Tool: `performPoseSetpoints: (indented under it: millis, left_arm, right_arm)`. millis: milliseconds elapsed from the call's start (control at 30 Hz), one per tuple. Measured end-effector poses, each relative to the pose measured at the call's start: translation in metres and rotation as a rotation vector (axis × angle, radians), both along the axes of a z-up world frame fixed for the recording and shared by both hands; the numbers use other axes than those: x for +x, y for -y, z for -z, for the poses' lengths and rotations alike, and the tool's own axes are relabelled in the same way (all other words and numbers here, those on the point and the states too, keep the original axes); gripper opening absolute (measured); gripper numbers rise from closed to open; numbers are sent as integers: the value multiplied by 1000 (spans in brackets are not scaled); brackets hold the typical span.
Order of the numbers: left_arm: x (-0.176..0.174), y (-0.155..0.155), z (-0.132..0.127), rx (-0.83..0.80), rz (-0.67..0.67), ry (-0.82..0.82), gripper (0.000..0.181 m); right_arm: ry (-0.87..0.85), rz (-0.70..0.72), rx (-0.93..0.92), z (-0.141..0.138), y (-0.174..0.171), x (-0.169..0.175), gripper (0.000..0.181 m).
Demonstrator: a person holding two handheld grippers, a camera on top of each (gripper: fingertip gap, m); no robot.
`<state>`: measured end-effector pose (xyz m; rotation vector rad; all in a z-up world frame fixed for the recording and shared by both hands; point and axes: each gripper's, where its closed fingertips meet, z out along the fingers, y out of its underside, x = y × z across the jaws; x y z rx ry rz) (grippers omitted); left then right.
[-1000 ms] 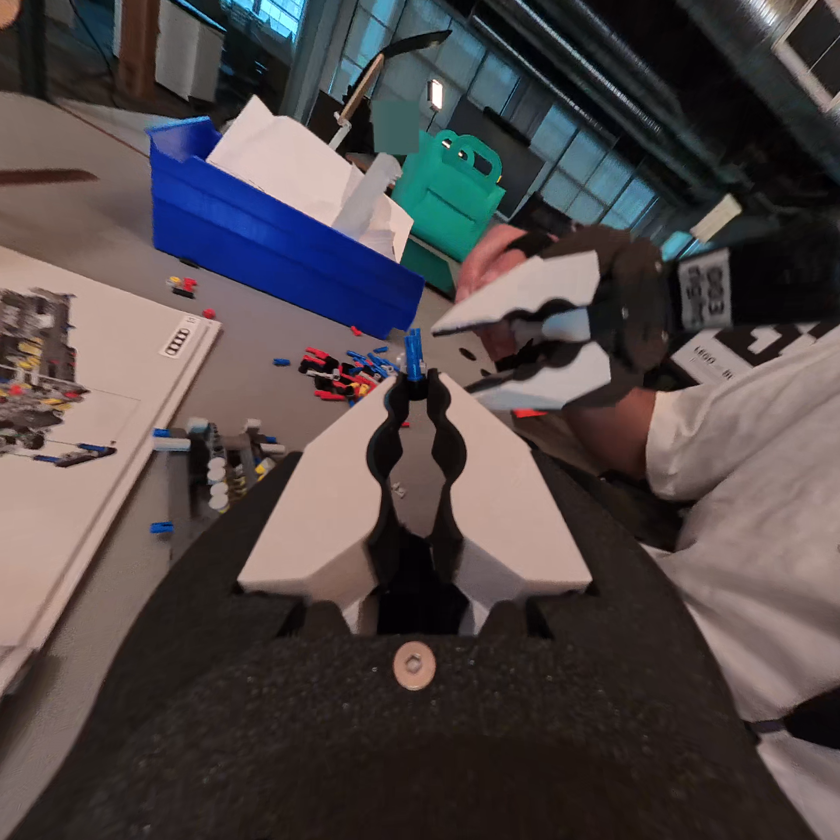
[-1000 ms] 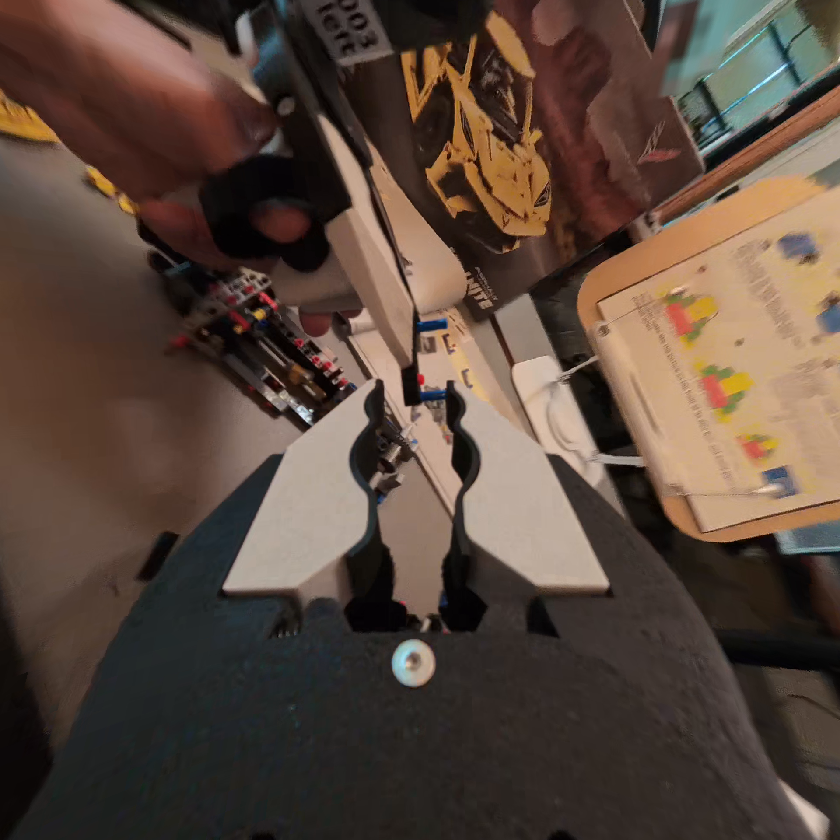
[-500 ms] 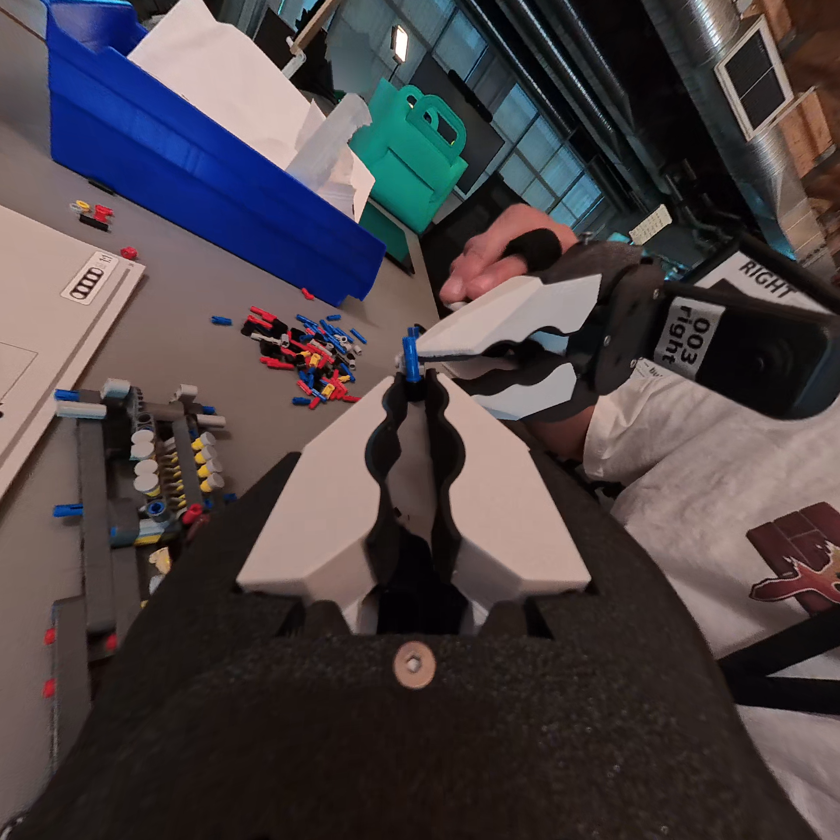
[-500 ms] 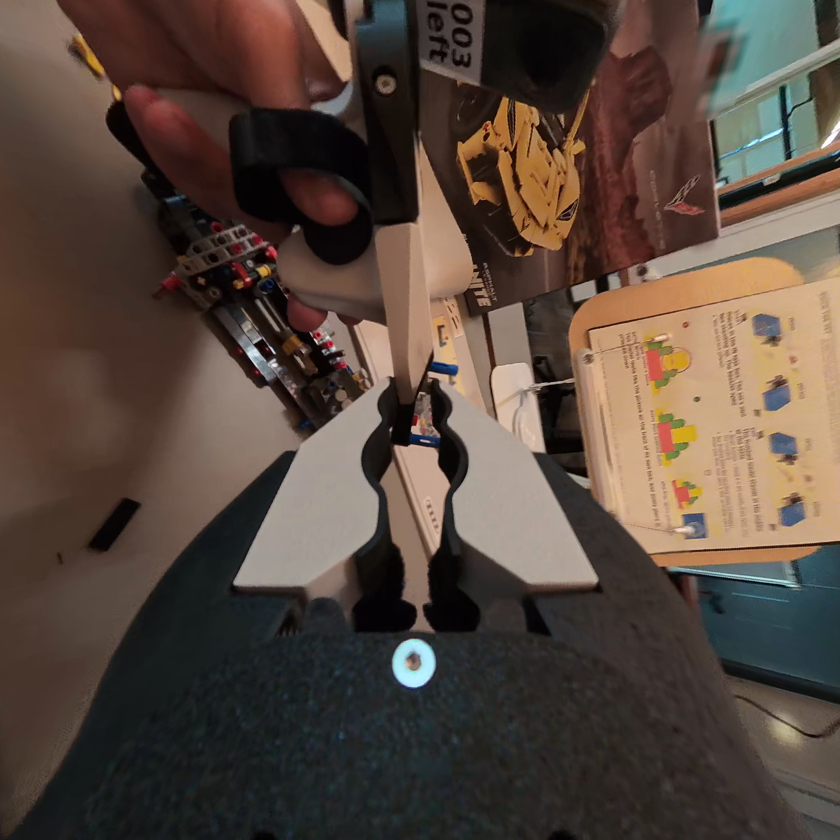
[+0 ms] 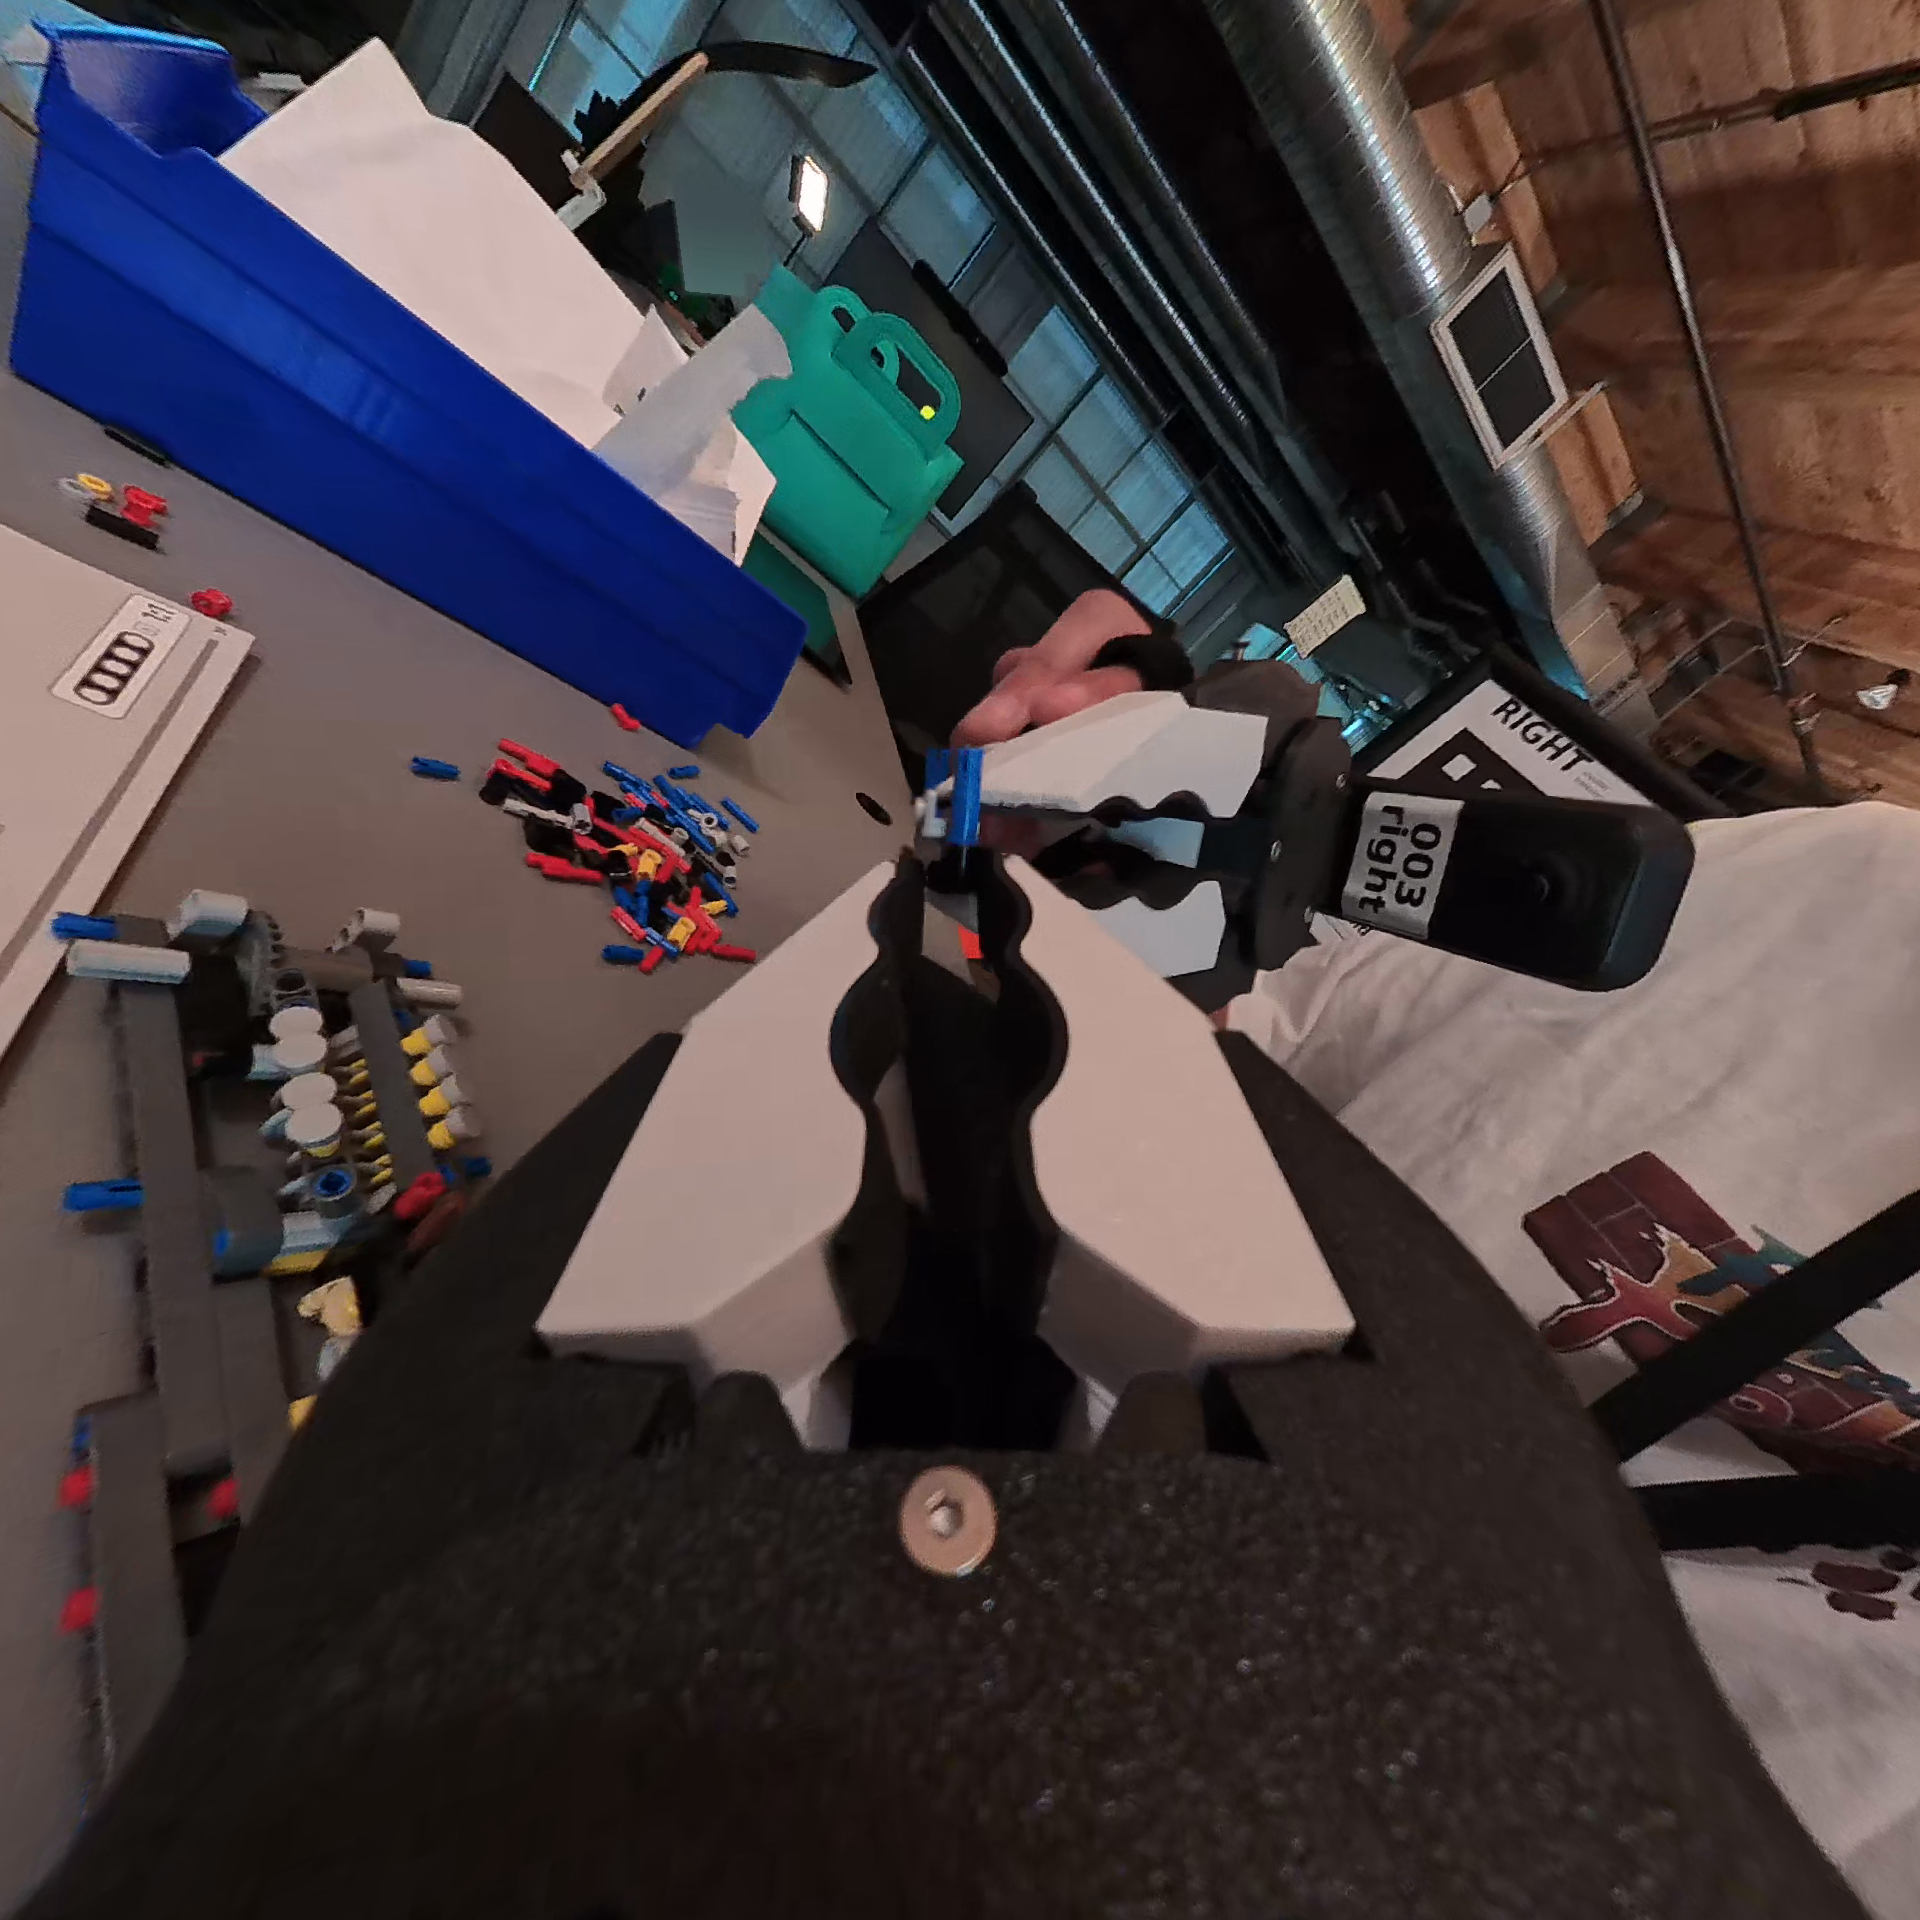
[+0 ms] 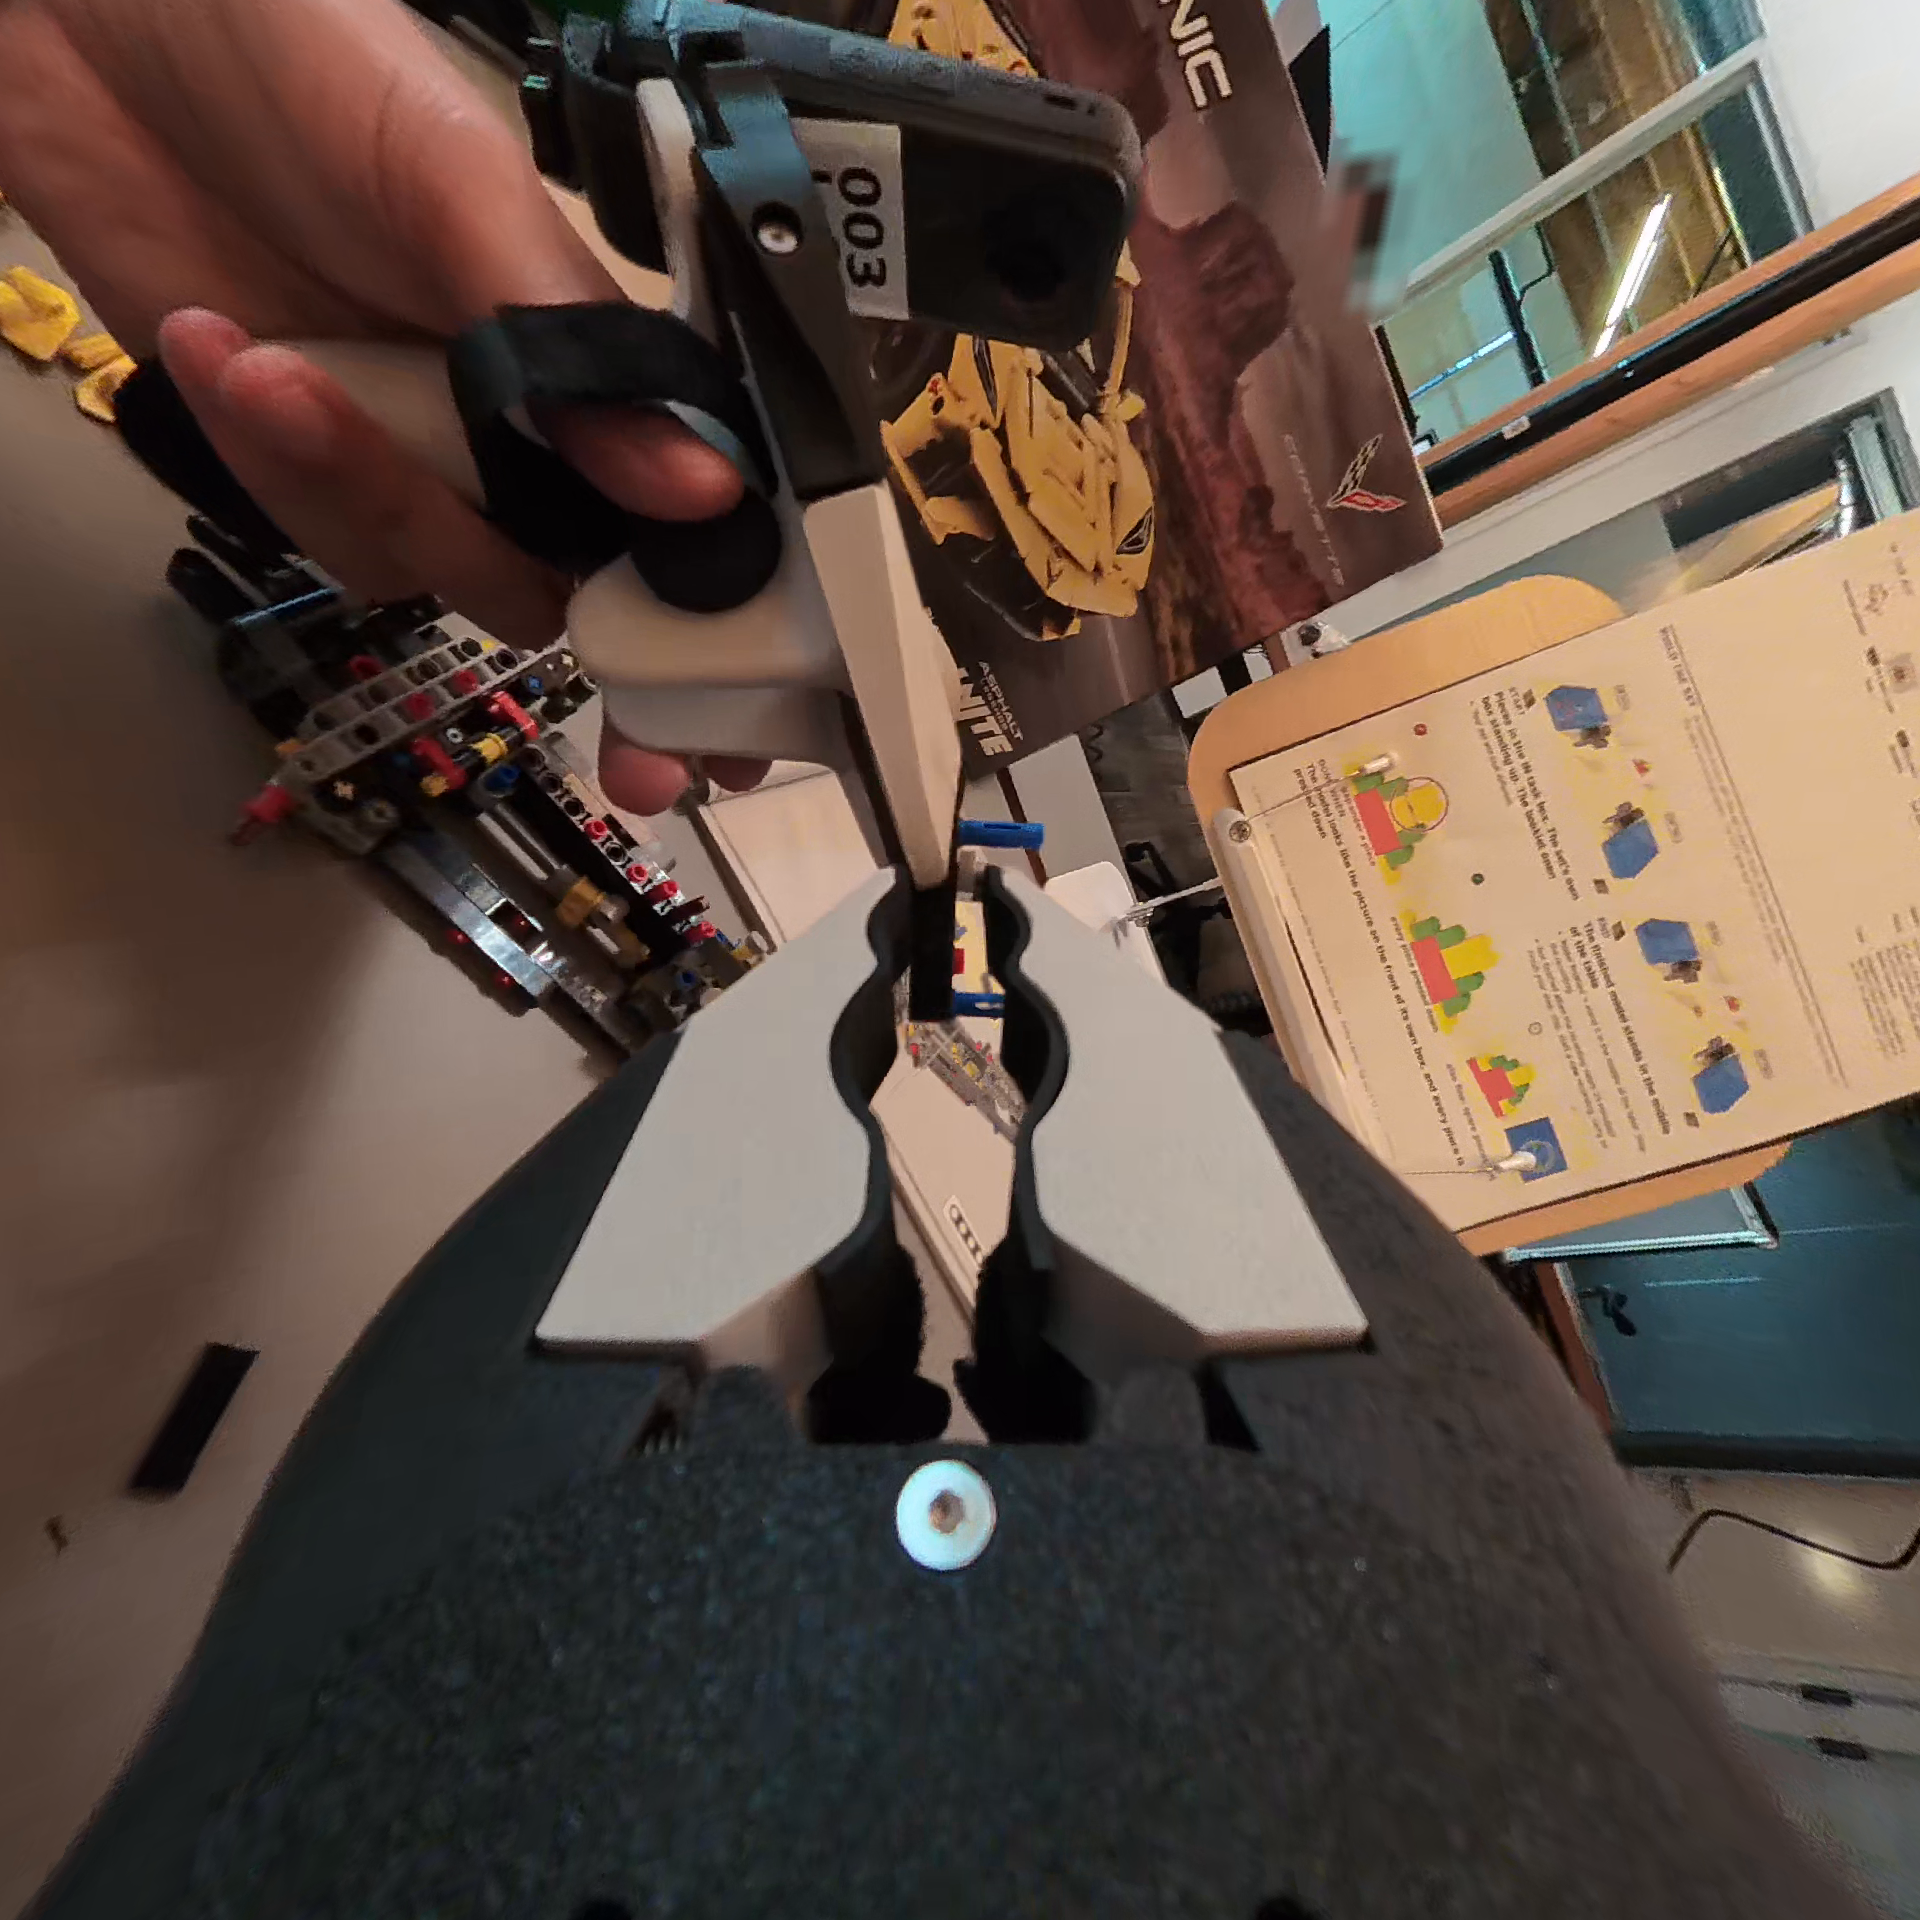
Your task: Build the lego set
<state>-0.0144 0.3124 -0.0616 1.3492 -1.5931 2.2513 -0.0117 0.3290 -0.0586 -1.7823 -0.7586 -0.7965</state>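
Note:
A small black piece with blue pins (image 5: 966, 795) is held in the air between both grippers. My left gripper (image 5: 948, 871) is shut on its black end. My right gripper (image 5: 961, 821) comes in from the right, and its jaws are closed on the blue-pin end. In the right wrist view the black piece (image 6: 930, 961) lies between the tips of my right gripper (image 6: 940, 883). My left gripper (image 6: 928, 862) reaches down to it from above, held by a hand. The partly built grey and black model (image 5: 312, 1091) lies on the table to the left and also shows in the right wrist view (image 6: 468, 769).
A pile of loose red, blue, yellow and black parts (image 5: 634, 842) lies on the grey table. A blue bin (image 5: 364, 416) with white paper stands behind it. An instruction booklet (image 5: 94, 707) lies at the left. The set's box (image 6: 1091, 468) and a wooden board with a printed sheet (image 6: 1558, 904) stand at the right. Only a small space, under 4 cm, lies between the two pairs of fingers.
My right gripper has moved in to my left gripper's tips and its jaws have narrowed around the black piece with blue pins. Both grippers have tilted and shifted over the table.

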Motion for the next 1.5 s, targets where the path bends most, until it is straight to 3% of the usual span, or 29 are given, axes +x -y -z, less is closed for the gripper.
performPoseSetpoints:
  millis: [333,467,633,700,767,900,967,1067,1133,1267,1500]
  left_arm:
    - [-10,5,10,156,50,-2,5]
    - [-14,12,6,121,84,7,6]
    - [4,-2,17,236,-65,0,6]
    - [13,-17,19,350,-195,39,6]
    - [22,-40,17,527,-381,109,6]
    - [31,-81,26,1065,-740,150,6]
    - [30,-97,32,1366,-869,142,6]
    - [27,-100,28,1734,-965,214,6]
    - [27,-93,23,1844,-981,272,6]
    - [25,-82,15,1898,-989,344,6]
    - [25,-69,11,1934,-948,427,6]
  right_arm:
    - [21,-85,9,7,4,-11,12]
    - [-127,-159,30,4,10,-16,11]
    - [-262,-74,27,15,-1,2,13]
    - [-334,-30,89,10,-6,10,19]
    - [-516,25,167,2,-10,23,20]
    - [-1185,-44,232,3,-21,20,24]
    - [-1399,-72,197,12,-29,17,30]
    - [-1488,-69,234,6,-38,34,28]
    - [-1550,-138,222,-1,-42,32,26]
    - [-1591,-264,152,0,-41,14,23]
    - [-1341,-248,235,-5,-35,18,18]
